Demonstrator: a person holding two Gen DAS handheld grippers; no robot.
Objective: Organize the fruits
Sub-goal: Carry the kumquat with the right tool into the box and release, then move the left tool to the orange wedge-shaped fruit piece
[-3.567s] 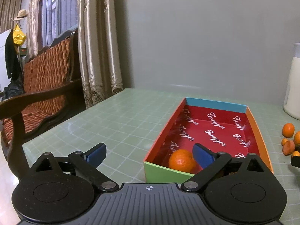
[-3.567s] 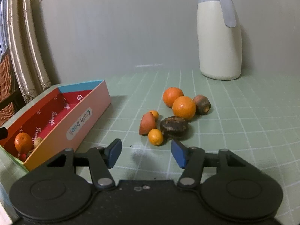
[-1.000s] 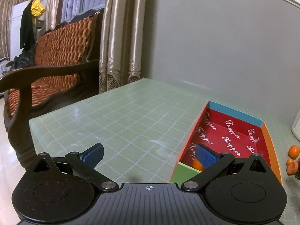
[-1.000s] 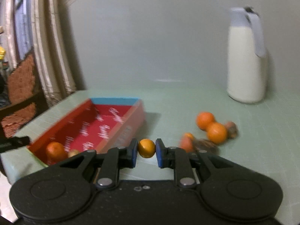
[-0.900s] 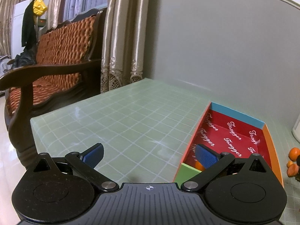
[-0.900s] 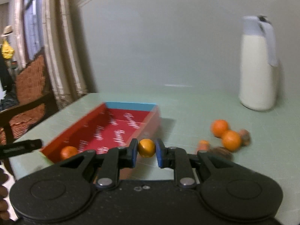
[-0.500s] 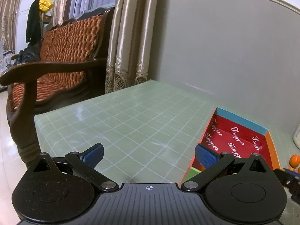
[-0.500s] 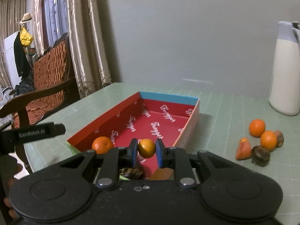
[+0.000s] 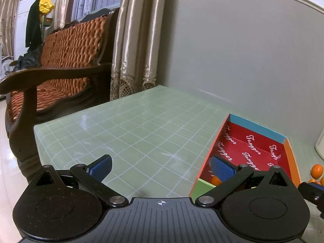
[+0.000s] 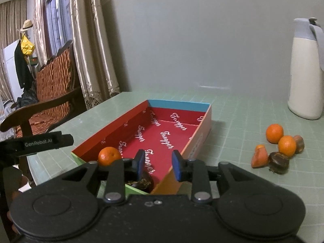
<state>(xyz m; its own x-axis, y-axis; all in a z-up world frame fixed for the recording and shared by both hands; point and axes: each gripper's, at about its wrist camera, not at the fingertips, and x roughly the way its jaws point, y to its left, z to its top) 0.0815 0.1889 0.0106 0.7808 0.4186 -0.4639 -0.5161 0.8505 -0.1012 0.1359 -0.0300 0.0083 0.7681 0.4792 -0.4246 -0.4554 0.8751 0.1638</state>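
Observation:
The red-lined cardboard box (image 10: 183,106) lies on the green grid table, with an orange (image 10: 109,156) and a dark fruit (image 10: 141,182) at its near end. My right gripper (image 10: 157,165) is open and empty above the box's near end. The small orange it held is out of sight. The box also shows at the right of the left wrist view (image 9: 257,128). My left gripper (image 9: 161,167) is open and empty over bare table left of the box. Loose fruit lies right of the box: two oranges (image 10: 274,133) (image 10: 287,145), an orange-red piece (image 10: 259,158) and dark fruits (image 10: 278,163).
A white jug with a grey lid (image 10: 305,70) stands at the back right by the wall. A wooden bench with orange cushions (image 9: 66,60) and curtains (image 9: 131,40) are beyond the table's left edge. The left gripper's body (image 10: 40,141) shows at the left in the right wrist view.
My right gripper has opened and the small orange it held is gone from between the fingers. The left gripper has drifted further left, away from the box.

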